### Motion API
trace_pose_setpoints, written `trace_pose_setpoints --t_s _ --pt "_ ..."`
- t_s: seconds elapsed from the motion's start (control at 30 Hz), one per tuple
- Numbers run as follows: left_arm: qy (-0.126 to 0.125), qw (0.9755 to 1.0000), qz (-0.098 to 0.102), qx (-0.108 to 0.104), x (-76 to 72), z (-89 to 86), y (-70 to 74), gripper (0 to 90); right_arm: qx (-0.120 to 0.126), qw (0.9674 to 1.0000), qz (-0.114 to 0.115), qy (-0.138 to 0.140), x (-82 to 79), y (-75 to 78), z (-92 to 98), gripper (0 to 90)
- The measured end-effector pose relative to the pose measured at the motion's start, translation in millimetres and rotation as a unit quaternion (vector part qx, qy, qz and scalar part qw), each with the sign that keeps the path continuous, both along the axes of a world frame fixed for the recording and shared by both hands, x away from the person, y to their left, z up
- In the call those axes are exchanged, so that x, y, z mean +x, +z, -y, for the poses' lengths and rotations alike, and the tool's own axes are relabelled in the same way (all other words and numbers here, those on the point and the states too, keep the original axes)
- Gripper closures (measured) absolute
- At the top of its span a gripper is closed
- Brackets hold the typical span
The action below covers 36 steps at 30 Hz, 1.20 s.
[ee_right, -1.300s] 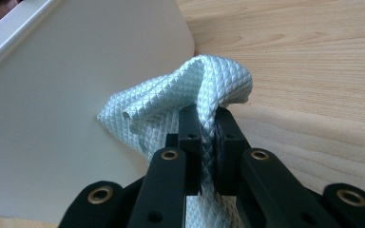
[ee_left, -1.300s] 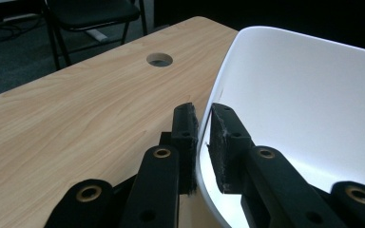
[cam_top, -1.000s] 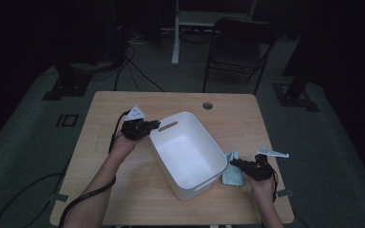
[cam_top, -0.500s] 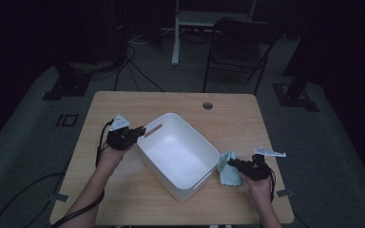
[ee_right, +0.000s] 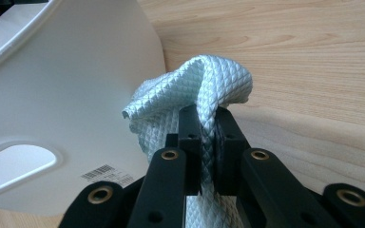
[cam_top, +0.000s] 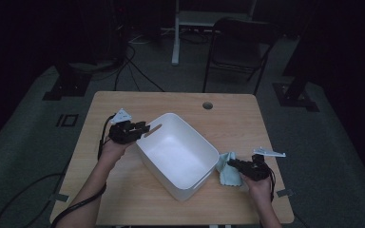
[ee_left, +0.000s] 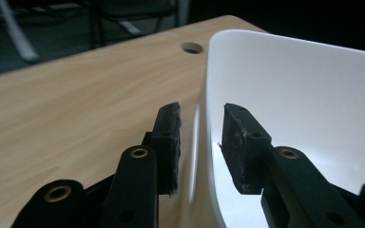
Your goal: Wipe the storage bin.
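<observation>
Left tool: my jaws straddle the rim of the white plastic rectangular tub; they have just been spreading, and the pads stand clear of the wall on both sides.
Right tool: pressed together, pinching a fold of the pale blue waffle-textured cloth.
Left gripper view: the tub wall is thin, smooth and curved at the corner; my pads are black and foam-like, a little frayed.
Right gripper view: up close the cloth has a fine diamond weave; the tub's outer wall carries an oval handle slot and a barcode label.
High view: my left tool sits at the tub's far left corner, and my right tool is at its near right side, the cloth bunched on the desk just beside the tub.
Desk: light wood grain, rounded corners, a round cable hole near the far edge.
Room: dark, with a grey floor, a black folding chair beyond the desk, and cables on the floor.
</observation>
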<state>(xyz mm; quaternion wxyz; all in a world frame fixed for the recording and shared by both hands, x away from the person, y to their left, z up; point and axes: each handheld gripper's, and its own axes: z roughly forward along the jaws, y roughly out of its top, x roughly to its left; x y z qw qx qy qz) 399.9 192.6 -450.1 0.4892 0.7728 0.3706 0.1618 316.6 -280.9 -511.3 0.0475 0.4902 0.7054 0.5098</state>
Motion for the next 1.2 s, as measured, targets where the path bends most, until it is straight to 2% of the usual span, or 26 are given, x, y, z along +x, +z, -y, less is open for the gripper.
trace_pose_setpoints --t_s 0.03,0.1,0.13,0.2,0.27,0.4,0.53,0.63,0.73,0.9,1.0,1.03,1.1,1.2 --pt "-0.006 1.0 -0.008 -0.001 0.8 0.3 -0.5 70.7 0.001 1.0 0.0 0.0 0.0 0.0 0.0 84.3" --pt "-0.003 1.0 -0.007 0.003 0.8 0.8 -0.8 73.3 0.0 1.0 -0.001 0.0 0.4 -0.4 0.0 84.4" --pt "-0.006 0.9999 -0.008 0.003 0.6 1.4 -1.2 80.9 0.0 1.0 -0.001 0.0 0.6 -0.6 -0.1 84.4" --pt "-0.002 1.0 -0.001 0.003 -1.0 3.7 -1.9 86.8 0.0 1.0 -0.002 0.001 0.4 -0.7 -0.5 84.3" --pt "0.004 1.0 0.003 0.007 -2.5 4.9 -2.0 87.7 0.0 1.0 -0.001 0.0 0.2 -0.5 -0.5 84.3" --pt "0.023 0.9997 0.005 0.011 -8.1 5.3 -2.0 88.1 0.002 1.0 0.0 -0.001 0.2 0.0 0.6 84.3" --pt "0.06 0.998 0.009 0.015 -19.4 1.2 -2.1 88.2 0.003 1.0 0.0 -0.002 0.1 0.9 2.1 84.4" --pt "0.082 0.9966 0.006 0.01 -27.0 -3.8 -2.7 88.1 0.003 1.0 0.001 -0.002 0.1 1.6 2.2 84.4" --pt "0.078 0.9969 0.007 0.003 -31.2 -9.5 -3.8 87.3 0.002 1.0 0.0 -0.001 0.0 1.6 1.3 84.4" --pt "0.078 0.9967 -0.008 -0.02 -36.8 -17.9 -3.0 81.6 0.001 1.0 0.001 0.002 -0.3 2.4 -1.4 84.4" --pt "0.082 0.9965 -0.007 -0.016 -43.7 -19.0 -1.0 79.1 0.002 1.0 0.004 0.003 -1.2 4.2 -2.1 84.3" --pt "0.082 0.9965 -0.008 -0.015 -45.0 -19.1 -1.0 74.9 0.002 1.0 0.005 0.005 -1.8 5.3 -2.3 84.4" --pt "0.085 0.9963 -0.01 -0.006 -48.0 -19.3 -2.3 74.6 0.002 0.9999 0.008 0.009 -2.9 8.0 -2.3 84.4" --pt "0.085 0.9962 -0.012 -0.016 -48.2 -21.0 -4.5 74.6 -0.002 0.9997 0.018 0.017 -6.5 16.5 -2.1 84.4"
